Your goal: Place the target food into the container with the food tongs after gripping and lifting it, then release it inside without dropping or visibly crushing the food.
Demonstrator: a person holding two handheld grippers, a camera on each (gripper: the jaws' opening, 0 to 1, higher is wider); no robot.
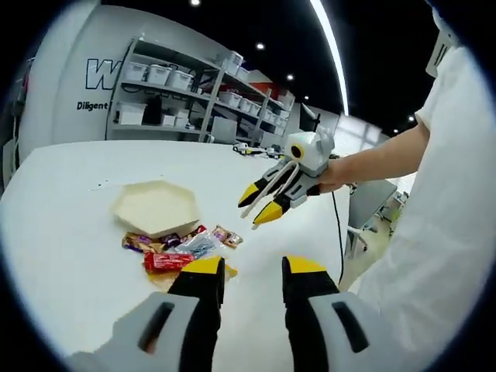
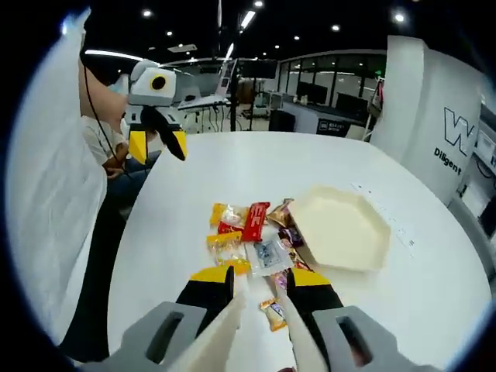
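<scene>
Red-wrapped snack (image 2: 255, 220) lies beside hexagonal container (image 2: 341, 229)

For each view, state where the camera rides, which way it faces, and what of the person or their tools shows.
Left gripper view: rides the left claw, facing across the white table toward shelves; the right claw with tongs, a forearm and white clothing enter from the right.
Right gripper view: rides the right claw, holding pale tongs, facing desks; the left claw hangs upper left.
Shared: hexagonal container, snack packets.
</scene>
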